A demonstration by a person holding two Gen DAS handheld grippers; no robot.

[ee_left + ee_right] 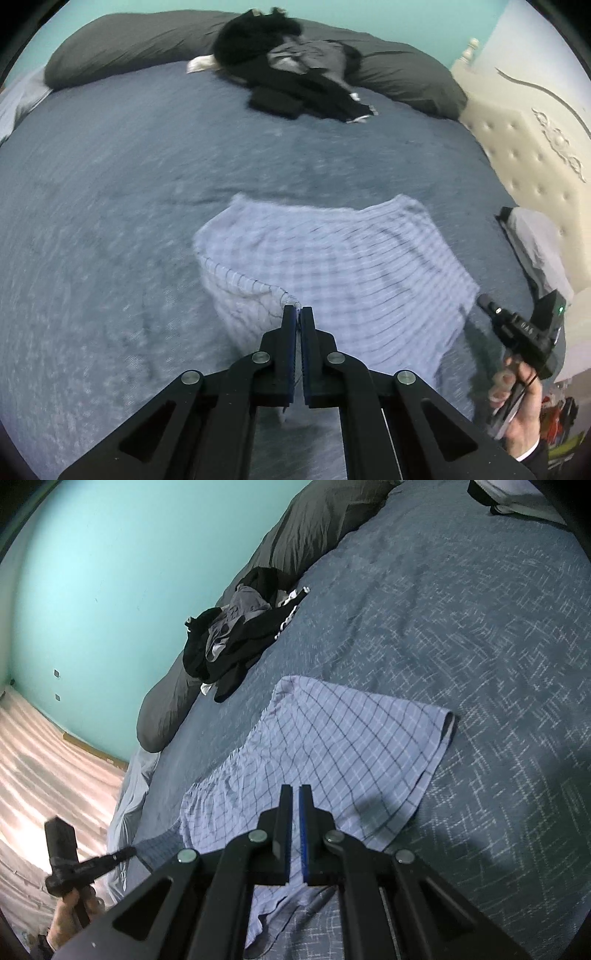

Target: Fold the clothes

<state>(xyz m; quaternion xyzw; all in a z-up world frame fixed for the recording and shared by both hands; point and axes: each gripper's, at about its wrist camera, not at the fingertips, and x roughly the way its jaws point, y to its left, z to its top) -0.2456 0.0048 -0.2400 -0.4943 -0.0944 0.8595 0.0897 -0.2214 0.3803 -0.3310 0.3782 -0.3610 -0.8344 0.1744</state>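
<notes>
Fingers (290,321) of the left gripper (298,314) pinch a corner of the checked shorts (332,251), which lie spread on the blue bed (110,184). Right gripper (294,794) hovers above the shorts with its fingers nearly together, apparently gripping nothing. Dark clothes (295,81) sit piled farther up the bed, against the grey pillows (129,40).

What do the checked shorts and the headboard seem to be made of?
Checked shorts: thin woven cloth, likely cotton, matte; it puckers at the waistband and drapes limply. Headboard: cream padded upholstery, possibly faux leather, slightly glossy; button tufting dimples it.
</notes>
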